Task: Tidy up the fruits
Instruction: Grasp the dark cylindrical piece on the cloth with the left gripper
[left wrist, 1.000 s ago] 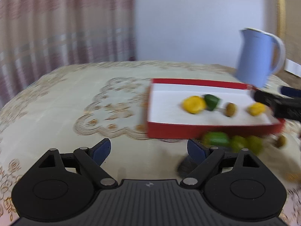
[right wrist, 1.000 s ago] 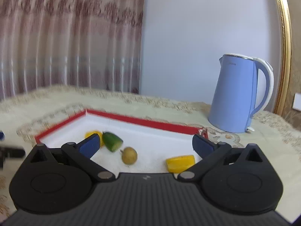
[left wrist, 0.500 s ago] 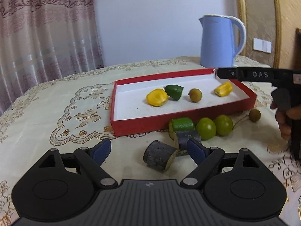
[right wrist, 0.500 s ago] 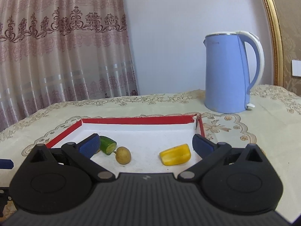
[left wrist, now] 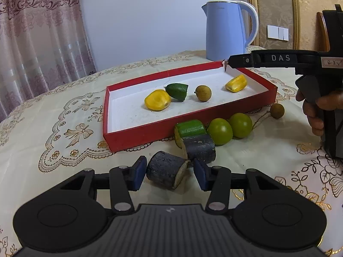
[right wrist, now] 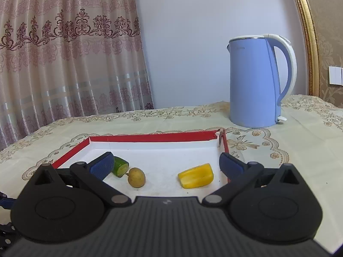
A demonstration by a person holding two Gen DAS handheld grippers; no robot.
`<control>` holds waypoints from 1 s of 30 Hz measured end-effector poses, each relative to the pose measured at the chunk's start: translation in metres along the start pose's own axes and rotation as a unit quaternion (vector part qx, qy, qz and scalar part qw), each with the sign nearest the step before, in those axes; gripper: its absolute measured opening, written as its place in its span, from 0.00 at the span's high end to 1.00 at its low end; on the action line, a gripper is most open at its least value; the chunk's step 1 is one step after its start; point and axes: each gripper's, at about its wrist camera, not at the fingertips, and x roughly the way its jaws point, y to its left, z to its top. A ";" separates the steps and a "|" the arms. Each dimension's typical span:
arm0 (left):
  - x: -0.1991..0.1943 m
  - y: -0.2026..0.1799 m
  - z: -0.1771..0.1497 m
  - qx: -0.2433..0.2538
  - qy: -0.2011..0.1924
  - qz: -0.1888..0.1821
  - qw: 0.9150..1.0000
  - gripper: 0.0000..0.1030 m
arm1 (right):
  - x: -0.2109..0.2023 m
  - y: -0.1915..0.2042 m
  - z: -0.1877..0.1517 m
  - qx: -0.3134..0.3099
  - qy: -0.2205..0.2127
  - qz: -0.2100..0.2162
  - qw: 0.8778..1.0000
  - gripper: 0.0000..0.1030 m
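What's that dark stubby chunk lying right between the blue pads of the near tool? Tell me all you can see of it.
The dark chunk is a short cylinder lying on its side on the patterned tablecloth, outside the red tray. Its skin looks blackish and rough; the cut end, facing right, is pale and fibrous. The left gripper has its jaws closing around it, the left pad about touching it, the right a little clear. A similar piece lies just behind.

A room in a home. Patterned curtains [right wrist: 64,64] hang behind a worktop under an embroidered tablecloth [right wrist: 289,150]. A blue electric kettle [right wrist: 255,81] stands on it.
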 end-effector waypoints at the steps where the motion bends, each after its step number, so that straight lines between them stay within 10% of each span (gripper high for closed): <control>1: -0.001 -0.001 0.000 0.005 -0.001 0.002 1.000 0.57 | 0.000 -0.001 0.000 0.002 -0.002 -0.003 1.000 0.00; 16: -0.001 -0.005 -0.004 0.052 0.013 -0.018 0.998 0.60 | -0.003 -0.012 0.004 0.030 -0.016 -0.015 0.999 0.00; 25: 0.005 0.004 -0.002 -0.046 0.011 0.150 0.988 0.60 | -0.020 -0.017 0.010 0.051 -0.011 -0.061 0.997 0.00; 30: 0.023 0.005 0.003 -0.071 0.035 0.171 0.982 0.60 | -0.044 0.000 0.001 -0.055 0.017 -0.081 0.995 0.00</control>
